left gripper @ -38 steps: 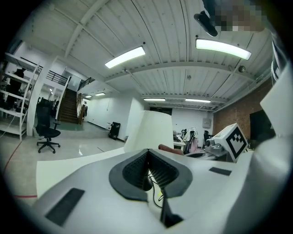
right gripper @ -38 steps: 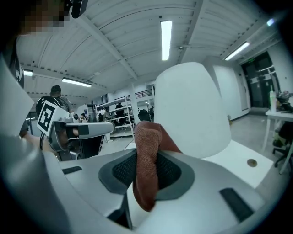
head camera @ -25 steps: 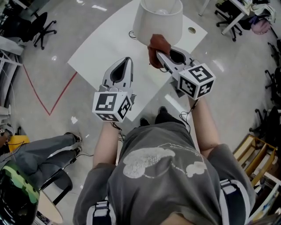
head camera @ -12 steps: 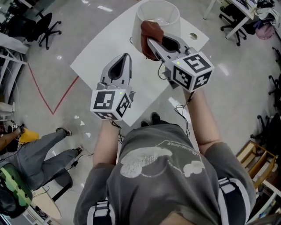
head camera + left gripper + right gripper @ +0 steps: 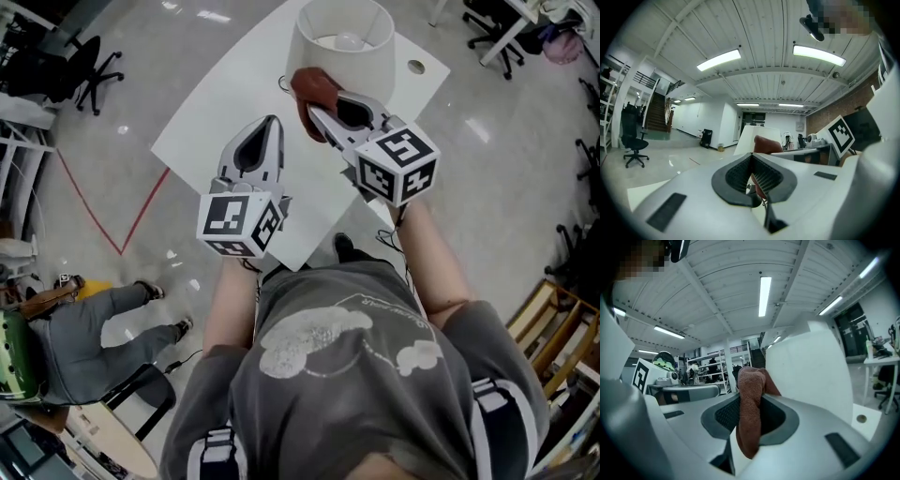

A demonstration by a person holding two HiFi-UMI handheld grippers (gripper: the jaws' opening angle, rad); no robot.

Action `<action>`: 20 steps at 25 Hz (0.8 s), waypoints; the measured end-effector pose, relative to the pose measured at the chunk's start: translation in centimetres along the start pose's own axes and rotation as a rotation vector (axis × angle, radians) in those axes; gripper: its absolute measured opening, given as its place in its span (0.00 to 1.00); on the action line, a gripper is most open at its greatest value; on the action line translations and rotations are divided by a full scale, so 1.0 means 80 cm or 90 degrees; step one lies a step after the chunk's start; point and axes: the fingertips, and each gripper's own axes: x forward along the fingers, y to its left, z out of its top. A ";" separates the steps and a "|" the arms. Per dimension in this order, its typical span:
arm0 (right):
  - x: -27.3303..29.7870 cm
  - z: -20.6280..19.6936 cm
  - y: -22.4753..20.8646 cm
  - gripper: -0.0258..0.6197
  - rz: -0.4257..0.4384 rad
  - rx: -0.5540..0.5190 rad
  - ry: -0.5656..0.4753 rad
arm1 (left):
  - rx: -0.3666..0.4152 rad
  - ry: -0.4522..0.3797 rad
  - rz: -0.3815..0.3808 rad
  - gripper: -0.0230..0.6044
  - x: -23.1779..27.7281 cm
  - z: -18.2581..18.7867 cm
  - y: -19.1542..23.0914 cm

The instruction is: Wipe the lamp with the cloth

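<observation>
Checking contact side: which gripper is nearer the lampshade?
Right. The right gripper, shut on the brown cloth, is up at the near wall of the lampshade; the left gripper, shut on nothing, sits farther back over the white table.

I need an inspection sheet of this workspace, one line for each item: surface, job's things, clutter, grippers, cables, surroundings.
Surface: white table, standing on a glossy floor.
Job's things: white-shaded lamp, bulb visible inside; brown cloth at its near side, contact uncertain.
Clutter: nothing seen; only a round fitting in the table.
Grippers: right gripper, fingers shut on the cloth; left gripper, fingers together, empty, above the table.
Cables: thin black cord on the table beside the lamp.
Surroundings: office chairs, red floor line, a seated person at the left.
</observation>
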 end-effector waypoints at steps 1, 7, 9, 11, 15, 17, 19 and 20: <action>0.001 -0.007 -0.001 0.18 -0.010 0.006 0.002 | 0.001 0.004 -0.011 0.05 0.001 -0.002 0.002; 0.004 -0.049 -0.006 0.18 -0.088 0.040 0.021 | -0.010 0.021 -0.078 0.05 0.000 -0.013 0.014; 0.005 -0.064 -0.006 0.18 -0.110 0.050 0.034 | -0.016 0.026 -0.092 0.05 -0.003 -0.019 0.020; 0.011 -0.076 -0.006 0.18 -0.130 0.062 0.043 | -0.017 0.033 -0.106 0.05 -0.004 -0.024 0.031; 0.020 -0.092 0.000 0.18 -0.174 0.081 0.049 | -0.026 0.041 -0.137 0.05 -0.011 -0.030 0.054; 0.023 -0.094 0.004 0.18 -0.193 0.087 0.047 | -0.028 0.046 -0.151 0.05 -0.010 -0.032 0.062; 0.024 -0.093 0.009 0.18 -0.208 0.095 0.042 | -0.029 0.053 -0.168 0.05 -0.007 -0.033 0.067; 0.024 -0.092 0.013 0.18 -0.214 0.098 0.039 | -0.029 0.056 -0.176 0.05 -0.007 -0.033 0.068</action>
